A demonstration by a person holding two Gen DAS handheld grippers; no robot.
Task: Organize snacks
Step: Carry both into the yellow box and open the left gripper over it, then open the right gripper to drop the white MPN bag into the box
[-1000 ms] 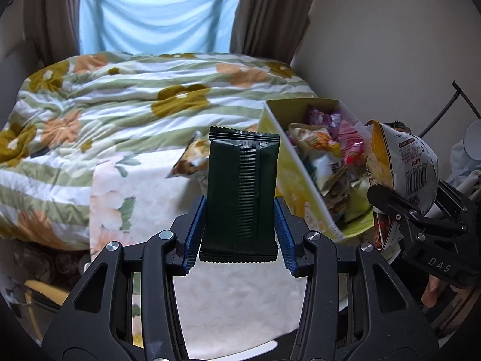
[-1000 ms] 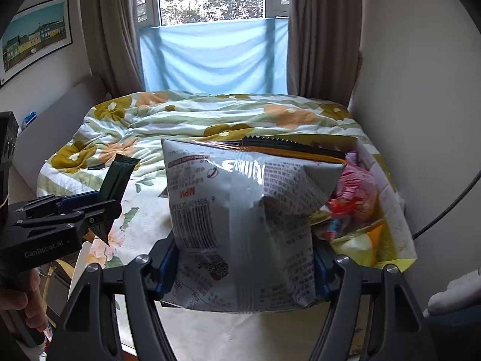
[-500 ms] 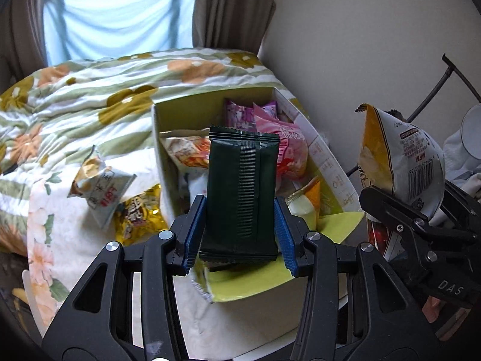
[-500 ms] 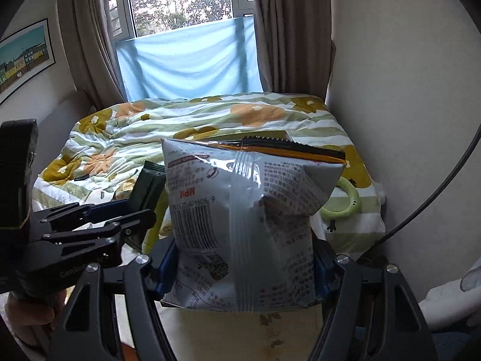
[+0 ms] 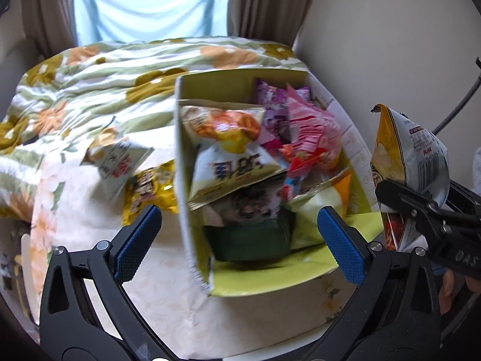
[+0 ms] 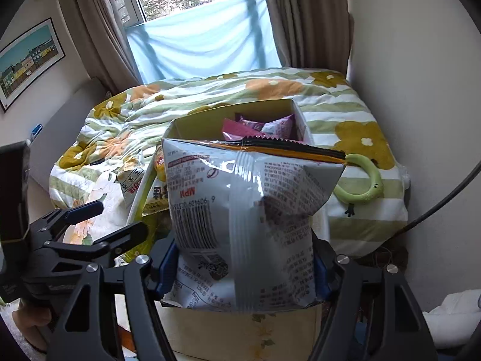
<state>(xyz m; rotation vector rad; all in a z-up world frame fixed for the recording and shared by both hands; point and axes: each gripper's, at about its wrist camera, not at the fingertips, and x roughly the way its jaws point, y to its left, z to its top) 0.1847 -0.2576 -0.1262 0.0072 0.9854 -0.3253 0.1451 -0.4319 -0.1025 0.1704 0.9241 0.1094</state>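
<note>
1. The dark green packet [image 5: 249, 240] lies in the box's [image 5: 183, 210] near corner, against its left wall.
2. My left tool [image 5: 239, 242] is opening, spread, nothing between its pads.
3. My right tool [image 6: 240, 270] pinches the chip bag [image 6: 249, 210] beside the box's right edge.
4. Two packets [image 5: 117, 162] lie on the bed [image 5: 90, 90], left of the box.

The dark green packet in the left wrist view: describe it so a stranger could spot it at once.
Start at the flowered bedspread and find the open cardboard box of snacks on it. At the box's near end, below the white and yellow bags, lies the dark green packet, between the opening jaws of the left gripper but untouched. It is the only plain, dark wrapper among bright printed ones.
</note>
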